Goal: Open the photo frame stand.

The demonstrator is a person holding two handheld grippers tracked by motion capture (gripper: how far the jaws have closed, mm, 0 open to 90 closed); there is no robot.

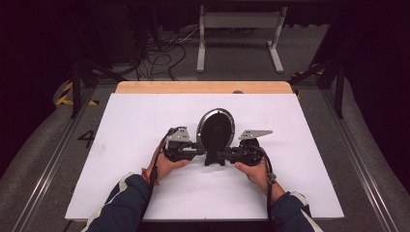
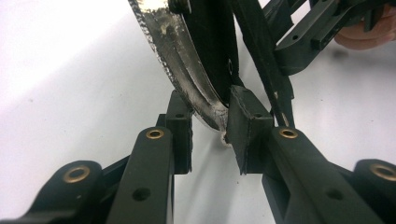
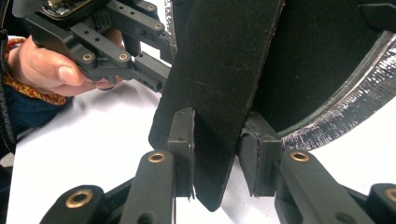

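**Standing the little mirror up by its back leg**

High view: the oval mirror (image 1: 215, 128) stands upright in the middle of the frame on the white worktop (image 1: 145, 121), back facing the camera. The left gripper (image 1: 196, 151) comes at its lower left edge, the right gripper (image 1: 223, 155) at the black prop leg (image 1: 214, 153) below it.

Left gripper view: the fingers (image 2: 180, 135) straddle the bottom of the shiny silver rim (image 2: 187, 70). The right-hand pad looks pressed on the dark back, but the left one has a sliver of gap, so I can't tell if it's truly clamped. The rim is thin, curved and glittery, probably slippery, so I'd pinch near the lowest point and go gently.

Right gripper view: fingers (image 3: 183, 140) closed on the leg, a flat, matte, felt-like strap tapering to a rounded tip in the lower middle. It looks bendy, so I'd swing it out slowly while the other side steadies the frame.
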